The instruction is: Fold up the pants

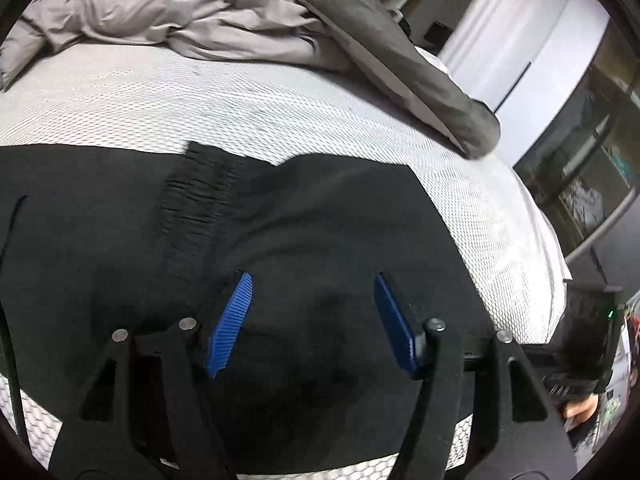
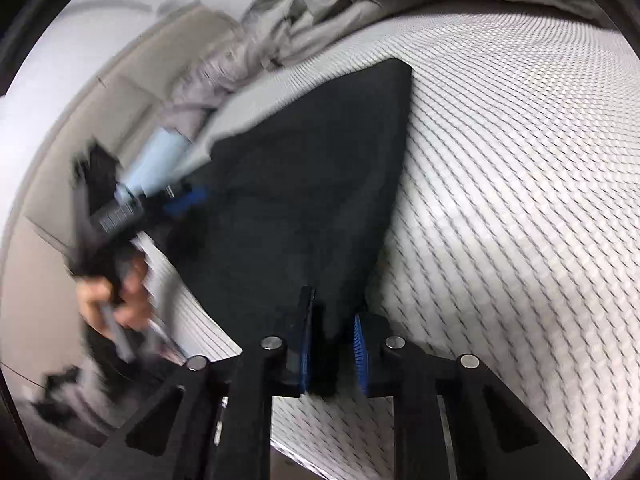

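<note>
Folding step in progress: right tongs [image 2: 334,344] clamp the pants [image 2: 304,200] edge; left tongs [image 1: 312,320] hover open above the fabric. Next: carry the clamped edge across the bed [image 2: 520,200].

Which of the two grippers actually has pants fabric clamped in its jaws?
The right gripper: its jaws are pinched shut on an edge of the black pants. The left gripper hovers over the pants, jaws spread wide, gripping nothing.
</note>
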`<state>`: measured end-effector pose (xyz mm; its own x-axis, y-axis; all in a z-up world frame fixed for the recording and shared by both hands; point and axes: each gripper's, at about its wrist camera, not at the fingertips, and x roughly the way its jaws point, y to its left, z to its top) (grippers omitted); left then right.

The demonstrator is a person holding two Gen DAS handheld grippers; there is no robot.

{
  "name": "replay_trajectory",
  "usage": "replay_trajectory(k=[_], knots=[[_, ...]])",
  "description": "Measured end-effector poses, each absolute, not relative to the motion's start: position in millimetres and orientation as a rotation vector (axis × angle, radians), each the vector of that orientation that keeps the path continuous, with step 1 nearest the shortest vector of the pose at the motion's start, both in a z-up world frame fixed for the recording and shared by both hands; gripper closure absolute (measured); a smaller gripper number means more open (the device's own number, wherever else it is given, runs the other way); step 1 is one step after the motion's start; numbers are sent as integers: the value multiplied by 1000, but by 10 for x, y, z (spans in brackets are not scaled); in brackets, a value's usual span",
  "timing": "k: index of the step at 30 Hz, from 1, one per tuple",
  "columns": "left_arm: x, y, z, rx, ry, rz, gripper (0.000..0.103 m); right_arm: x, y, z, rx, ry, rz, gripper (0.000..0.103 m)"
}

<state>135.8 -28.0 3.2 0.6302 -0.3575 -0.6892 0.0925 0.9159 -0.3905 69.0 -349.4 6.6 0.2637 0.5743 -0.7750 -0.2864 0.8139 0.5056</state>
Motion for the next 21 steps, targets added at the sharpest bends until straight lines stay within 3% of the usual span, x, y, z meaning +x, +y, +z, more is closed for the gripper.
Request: replay_trajectory(k=[2,4,6,7,13,14,18,21], knots=[[1344,-477,27,-312,860,-287,43,620,-3480,-35,256,1206,625,77],[1265,-771,29,-265,868,-352,43,630,-3465,50,270,1180,645,70],[1151,-1135,2,-186,875,-431,37,596,-3523,181,260,1134,629,47],[1039,-1357,-32,-119,882,-481,31,596,-3552,239,264,1101,613,44],[991,-2090,-387,127,943,-489,26,886,-3536,119,420,1049,594,43],[979,-2125,-395,152,941,-484,25,934,-3525,69,425,1061,598,44],[1019,-2143,-405,141,970,-508,25,1368,-3265,-126,365,1112,585,76],[1029,-2142,-430,133,973,-525,25,1852,-3126,-203,400,1136,560,82]])
